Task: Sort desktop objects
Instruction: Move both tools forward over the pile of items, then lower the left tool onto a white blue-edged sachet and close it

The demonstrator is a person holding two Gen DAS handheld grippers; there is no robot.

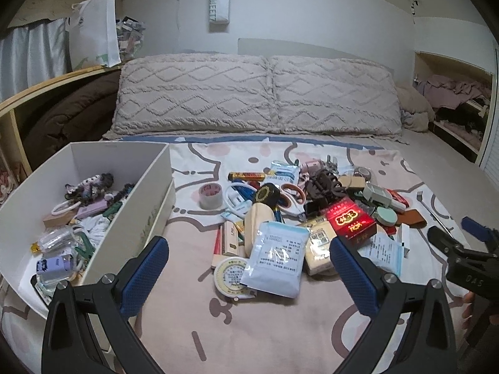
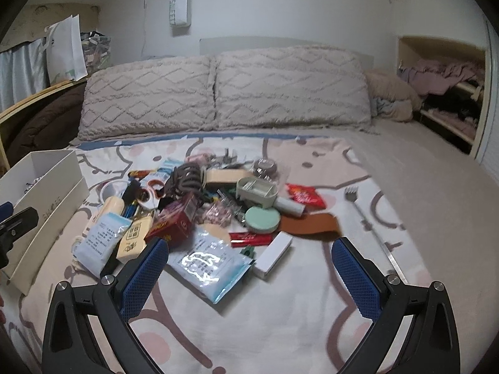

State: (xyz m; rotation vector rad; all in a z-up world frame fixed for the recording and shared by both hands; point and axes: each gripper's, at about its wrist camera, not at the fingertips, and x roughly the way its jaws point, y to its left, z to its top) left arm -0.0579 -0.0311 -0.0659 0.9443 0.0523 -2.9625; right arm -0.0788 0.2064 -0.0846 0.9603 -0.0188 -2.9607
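Note:
A heap of small objects lies on the bedspread: a red box (image 1: pixel 351 220), a clear packet with blue edge (image 1: pixel 276 257), a tape roll (image 1: pixel 210 195), scissors (image 1: pixel 291 194) and a dark hair claw (image 1: pixel 321 185). My left gripper (image 1: pixel 249 275) hovers open just before the packet, holding nothing. A white box (image 1: pixel 131 187) at the left holds several sorted items. In the right wrist view my right gripper (image 2: pixel 249 275) is open and empty over another clear packet (image 2: pixel 207 263), beside a white bar-shaped box (image 2: pixel 273 254) and a green round case (image 2: pixel 262 219).
Two pillows (image 1: pixel 259 93) line the headboard behind the heap. A metal back scratcher (image 2: pixel 369 224) lies to the right on the bedspread. Wooden shelves with clothes (image 2: pixel 443 93) stand at the far right, and a white bag (image 1: pixel 93 31) sits on a ledge at the left.

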